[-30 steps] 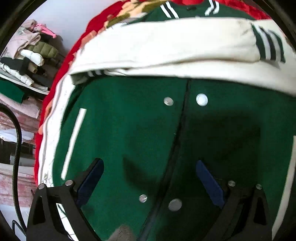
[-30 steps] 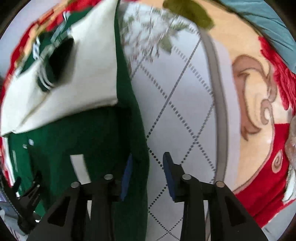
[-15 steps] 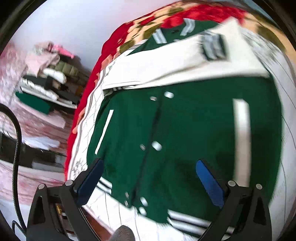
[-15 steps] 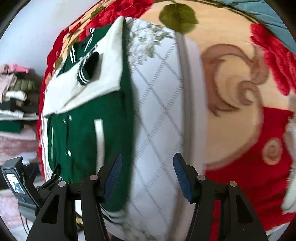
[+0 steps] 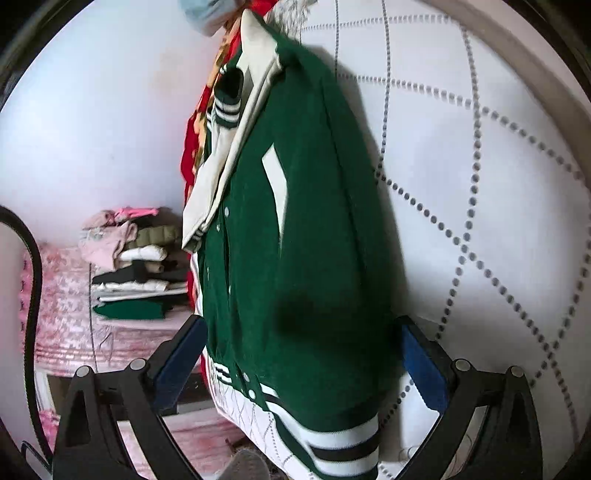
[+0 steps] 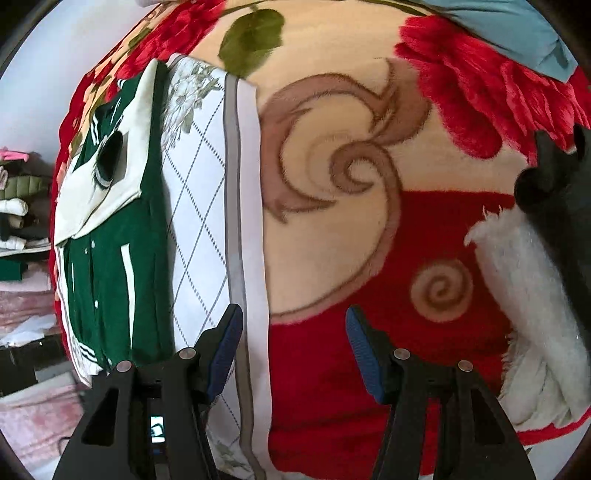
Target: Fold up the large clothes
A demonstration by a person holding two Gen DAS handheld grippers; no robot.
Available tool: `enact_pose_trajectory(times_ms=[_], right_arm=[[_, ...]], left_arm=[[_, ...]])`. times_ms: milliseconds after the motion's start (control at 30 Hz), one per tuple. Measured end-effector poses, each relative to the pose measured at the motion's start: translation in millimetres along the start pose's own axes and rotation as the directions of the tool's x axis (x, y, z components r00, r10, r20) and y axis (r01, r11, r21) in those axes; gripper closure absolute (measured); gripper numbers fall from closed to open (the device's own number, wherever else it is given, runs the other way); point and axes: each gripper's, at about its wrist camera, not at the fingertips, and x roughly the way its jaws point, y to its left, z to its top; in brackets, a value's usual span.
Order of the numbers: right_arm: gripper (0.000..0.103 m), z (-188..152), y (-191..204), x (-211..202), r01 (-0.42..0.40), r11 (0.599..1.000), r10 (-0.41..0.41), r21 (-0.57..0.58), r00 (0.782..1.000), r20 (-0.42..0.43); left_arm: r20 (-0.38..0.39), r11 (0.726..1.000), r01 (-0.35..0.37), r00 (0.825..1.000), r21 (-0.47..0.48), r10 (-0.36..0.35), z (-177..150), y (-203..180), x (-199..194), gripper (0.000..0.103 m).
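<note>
A green varsity jacket [image 5: 295,236] with cream sleeves folded across its upper part and a striped hem lies flat on a white quilted sheet [image 5: 480,184]. My left gripper [image 5: 303,354] is open and empty, held above the jacket's lower half. In the right wrist view the jacket [image 6: 103,229] lies at the far left. My right gripper [image 6: 293,350] is open and empty, off to the jacket's right, over the sheet's grey border and the red floral blanket [image 6: 351,362].
A stack of folded clothes [image 5: 133,266] sits on a pink surface to the left. A white fluffy garment [image 6: 528,332] and a dark object [image 6: 557,192] lie on the blanket at right. A teal pillow [image 6: 517,33] is at the top right.
Both grippers have pulled back and away from the jacket. The right gripper has let go of the jacket's edge, opened wider and swung right over the blanket. The left view has rotated.
</note>
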Motion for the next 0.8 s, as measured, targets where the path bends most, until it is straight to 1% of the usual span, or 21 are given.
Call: enact_pose_trajectory(times_ms=[100,200,300,467,533,567,600,667,700,733,767,800], right_arm=[[0.043,11,1,4,-0.017,1.0,0.017,0.008,1.0,0.006],[0.043,15,6,12,-0.035,0.999,0.035,0.012,0.999,-0.002],[0.043,19,11,21,-0.058,0.998,0.059,0.022,0.998,-0.015],[0.043,34,29,42,-0.068,0.997,0.068,-0.02,0.998,-0.012],[0.043,45,38,54,-0.104,0.993,0.104,-0.048,0.995,-0.008],[0.043,53,43,60,-0.137,0.989,0.137,-0.062,0.991,-0.006],[0.043,64,52,68,-0.194,0.978,0.195,-0.081,0.981,0.002],[0.043,83,66,79,-0.286,0.952,0.288,-0.108,0.958,0.007],[0.043,95,75,87,-0.336,0.935,0.338,-0.113,0.941,0.002],[0.043,104,82,93,-0.372,0.921,0.374,-0.116,0.927,-0.003],[0.043,117,92,102,-0.414,0.902,0.416,-0.119,0.909,-0.009],[0.042,129,103,110,-0.443,0.888,0.445,-0.123,0.895,-0.016]], left_arm=[[-0.064,0.996,-0.044,0.997,-0.075,0.039,8,11,17,0.0],[-0.141,0.984,-0.095,0.987,-0.15,0.074,18,25,42,0.0],[-0.181,0.973,-0.13,0.979,-0.191,0.095,22,30,50,0.0],[-0.253,0.955,-0.129,0.966,-0.267,0.059,25,48,70,0.0],[-0.28,0.944,-0.116,0.96,-0.31,0.026,24,58,79,0.001],[-0.292,0.937,-0.103,0.956,-0.333,0.002,24,62,82,0.002],[-0.299,0.928,-0.078,0.954,-0.364,-0.037,23,69,86,0.006],[-0.293,0.918,-0.053,0.953,-0.393,-0.07,22,74,87,0.015],[-0.287,0.91,-0.035,0.953,-0.413,-0.094,21,78,87,0.024],[-0.273,0.901,-0.014,0.955,-0.434,-0.117,20,82,85,0.031],[-0.261,0.893,0.009,0.955,-0.449,-0.141,19,84,83,0.042],[-0.255,0.884,0.039,0.951,-0.466,-0.176,19,86,83,0.052]])
